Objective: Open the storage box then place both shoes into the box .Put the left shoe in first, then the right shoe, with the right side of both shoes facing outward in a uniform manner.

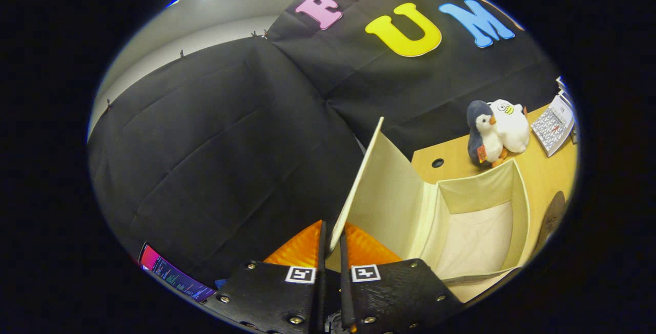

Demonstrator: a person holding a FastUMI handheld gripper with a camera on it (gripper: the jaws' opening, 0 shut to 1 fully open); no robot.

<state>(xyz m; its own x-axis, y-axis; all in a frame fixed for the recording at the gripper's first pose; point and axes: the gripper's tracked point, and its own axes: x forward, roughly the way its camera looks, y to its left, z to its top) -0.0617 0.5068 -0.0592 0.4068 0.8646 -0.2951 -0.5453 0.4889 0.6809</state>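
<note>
Box (476,221) at the desk (543,170) edge stands empty; gripper (332,244) pinches its lid (382,190) upright, keeping the mouth clear for shoes

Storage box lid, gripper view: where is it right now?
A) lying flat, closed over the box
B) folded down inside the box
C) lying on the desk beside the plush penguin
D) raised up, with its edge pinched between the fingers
D: the lid stands raised above the open storage box, its lower edge caught between the nearly closed fingers of the gripper.
</note>
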